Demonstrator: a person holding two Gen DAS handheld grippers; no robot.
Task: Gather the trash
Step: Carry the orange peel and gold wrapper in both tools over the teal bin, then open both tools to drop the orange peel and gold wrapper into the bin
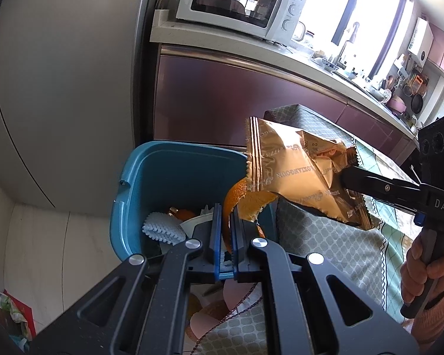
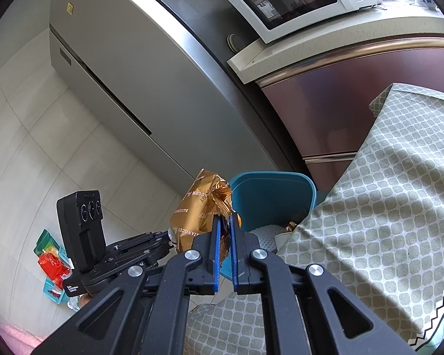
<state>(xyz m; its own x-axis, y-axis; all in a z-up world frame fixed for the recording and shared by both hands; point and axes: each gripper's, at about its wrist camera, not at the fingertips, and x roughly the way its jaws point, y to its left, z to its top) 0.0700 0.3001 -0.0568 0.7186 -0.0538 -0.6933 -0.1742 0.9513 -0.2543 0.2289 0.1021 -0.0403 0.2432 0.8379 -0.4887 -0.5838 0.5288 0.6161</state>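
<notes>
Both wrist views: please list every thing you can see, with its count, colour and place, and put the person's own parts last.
Wrapper: one, gold, held above the bin.
Orange peel: one, orange, held over the bin.
Bin: one, teal, on the floor beside the table, with trash inside.
Tablecloth: one, green-patterned, on the table.
Microwave: one, white, on the counter.
Fridge: one, grey, left of the counter.
Packets: a few, red and green, on the floor.
Left gripper: shut on the peel.
Right gripper: shut on the wrapper.
Right hand: one, on the right gripper's handle.
</notes>
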